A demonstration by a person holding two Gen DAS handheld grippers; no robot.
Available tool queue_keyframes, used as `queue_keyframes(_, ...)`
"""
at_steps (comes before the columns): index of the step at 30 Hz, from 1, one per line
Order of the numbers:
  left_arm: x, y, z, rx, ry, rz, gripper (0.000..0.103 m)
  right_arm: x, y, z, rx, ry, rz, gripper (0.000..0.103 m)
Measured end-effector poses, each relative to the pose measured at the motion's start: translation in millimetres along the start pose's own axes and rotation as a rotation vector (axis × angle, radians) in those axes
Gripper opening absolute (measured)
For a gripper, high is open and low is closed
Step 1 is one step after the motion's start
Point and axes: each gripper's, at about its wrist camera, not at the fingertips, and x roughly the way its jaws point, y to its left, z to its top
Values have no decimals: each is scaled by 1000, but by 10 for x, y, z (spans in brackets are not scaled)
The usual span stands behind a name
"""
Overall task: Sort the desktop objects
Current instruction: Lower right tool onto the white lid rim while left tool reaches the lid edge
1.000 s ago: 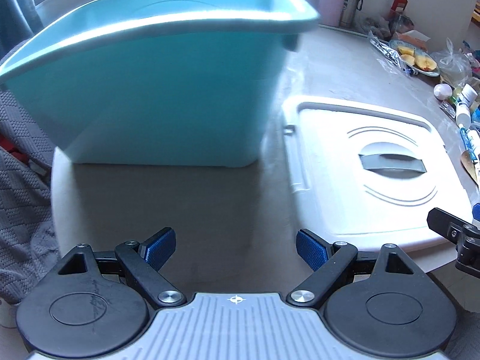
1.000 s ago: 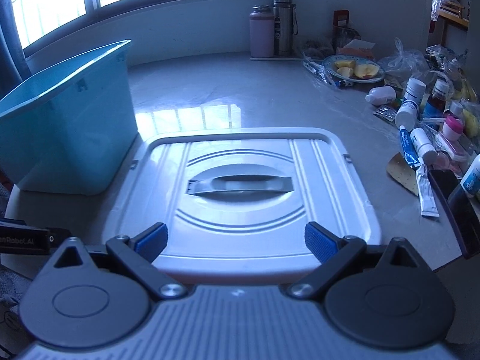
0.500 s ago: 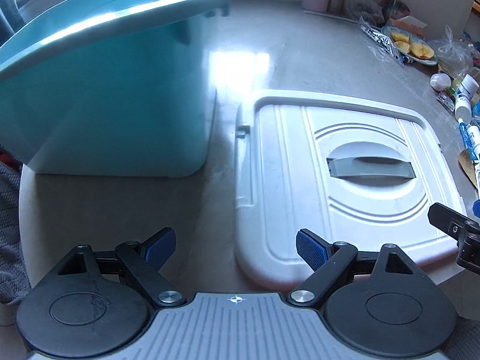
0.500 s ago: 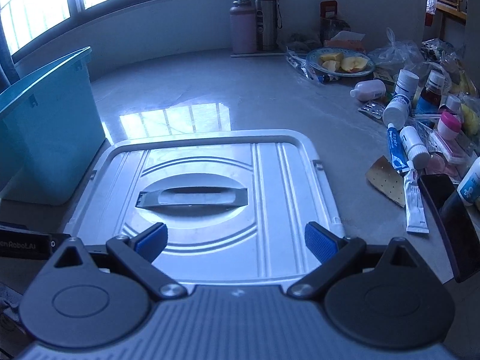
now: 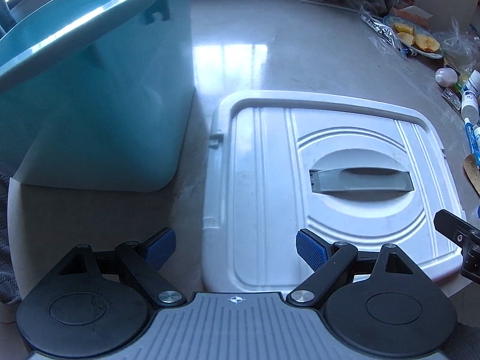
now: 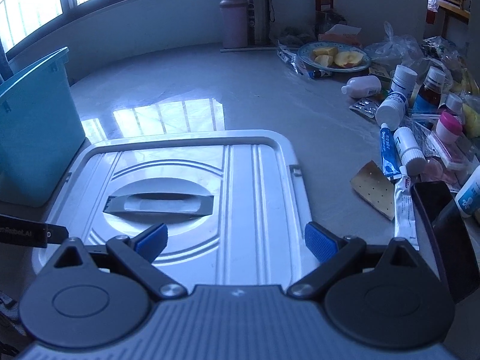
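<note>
A teal plastic bin (image 5: 90, 99) stands at the left of the grey table; its corner shows in the right wrist view (image 6: 33, 126). Beside it lies a white lid (image 5: 270, 180) with a grey handle (image 5: 360, 180), seen too from the right wrist (image 6: 255, 195). My left gripper (image 5: 235, 247) is open over the lid's near left corner, holding nothing. My right gripper (image 6: 235, 240) is open above the lid's near edge, also empty. Medicine bottles (image 6: 393, 108), ointment tubes (image 6: 387, 153) and a tan plaster (image 6: 373, 189) lie at the right.
A plate of cut fruit (image 6: 333, 57), two flasks (image 6: 258, 12), plastic bags (image 6: 399, 48) and a pink-capped jar (image 6: 448, 126) crowd the back right. A dark phone-like slab (image 6: 432, 198) sits near right. Grey knit cloth (image 5: 6, 255) hangs off the table's left edge.
Both grippers have swung to the right: the bin has slid leftward in each view, and the lid and the clutter of bottles now fill more of the frames. Both stay open.
</note>
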Motion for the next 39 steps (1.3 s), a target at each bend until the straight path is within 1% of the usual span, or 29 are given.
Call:
queue_keyframes(8, 166, -118, 148, -5, 39, 11, 89, 202, -157, 96, 0, 37, -6, 98)
queue_keyframes(14, 307, -121, 227, -27, 82, 12, 90, 433, -220, 199, 2, 100, 1, 98)
queue_keyframes(18, 349, -102, 267, -44, 91, 23, 95, 594, -241, 256, 10, 149, 0, 98)
queue_keyframes(22, 384, -89, 282, -52, 99, 34, 101, 686, -239, 288, -2, 167, 11, 99)
queue_keyframes(24, 408, -85, 297, -41, 102, 30, 103, 725, -243, 303, 0, 179, 17, 102)
queue_keyframes(27, 441, -27, 316, -67, 128, -4, 103, 775, -263, 326, 23, 201, 29, 103)
queue_keyframes(30, 492, 85, 322, -139, 144, -50, 103, 810, -255, 358, 30, 211, 23, 103)
queue_keyframes(33, 477, 70, 312, -133, 138, -51, 103, 817, -248, 382, 22, 232, 24, 103)
queue_keyframes(37, 438, 6, 298, -115, 131, -28, 103, 796, -248, 354, 15, 232, 29, 103)
queue_keyframes(39, 387, -7, 232, -114, 134, -29, 103, 773, -247, 328, 12, 234, 30, 103)
